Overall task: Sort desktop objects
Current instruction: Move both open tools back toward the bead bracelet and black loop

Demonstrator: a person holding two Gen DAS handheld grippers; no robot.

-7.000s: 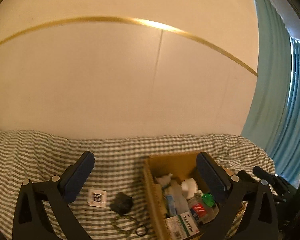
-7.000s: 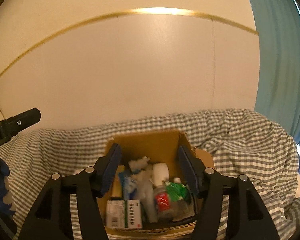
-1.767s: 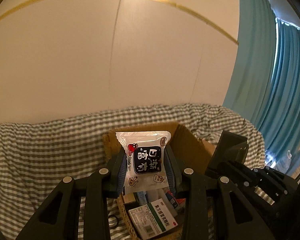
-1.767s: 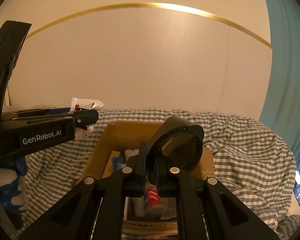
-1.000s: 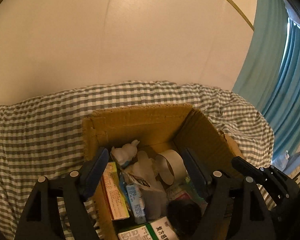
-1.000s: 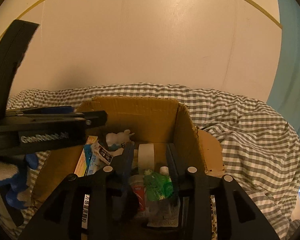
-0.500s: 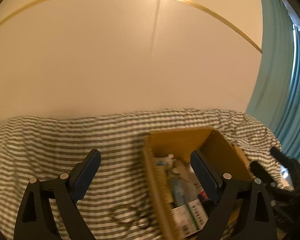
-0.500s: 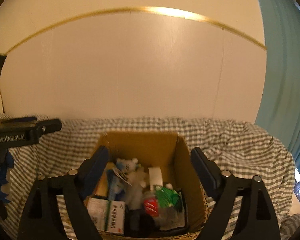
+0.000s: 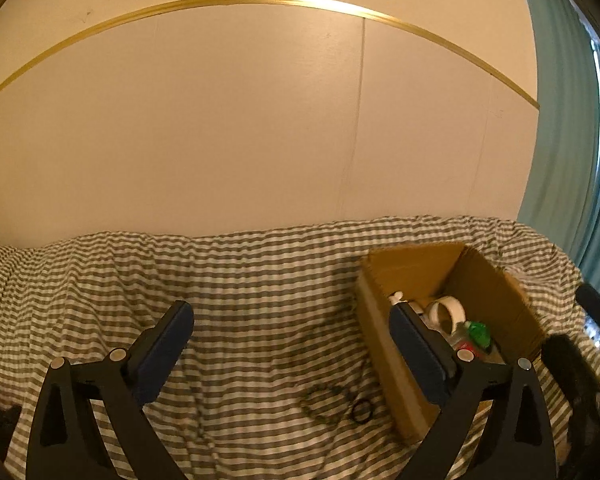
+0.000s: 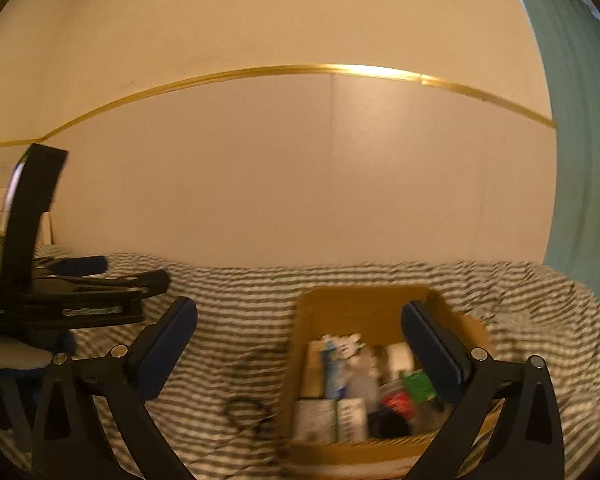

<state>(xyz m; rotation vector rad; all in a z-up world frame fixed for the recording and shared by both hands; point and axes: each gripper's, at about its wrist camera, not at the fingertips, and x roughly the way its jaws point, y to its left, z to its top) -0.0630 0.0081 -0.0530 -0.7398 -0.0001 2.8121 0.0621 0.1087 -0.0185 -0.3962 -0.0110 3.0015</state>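
Both hand-held grippers, left (image 9: 288, 344) and right (image 10: 296, 344), have just opened, empty; packet and black item dropped into the cardboard box (image 9: 384, 344); keychain (image 9: 336, 400) remains beside it.

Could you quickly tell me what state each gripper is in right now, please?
Left gripper: open, jaws have just been opening, nothing between them.
Right gripper: open, jaws have just been opening, holding nothing.

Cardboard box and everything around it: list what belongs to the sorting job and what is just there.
Part of the job:
cardboard box
items inside: tape roll, green-capped bottle
dark cord with ring on the cloth
left gripper, right gripper, both open, empty

Just there:
checked cloth
wall
teal curtain
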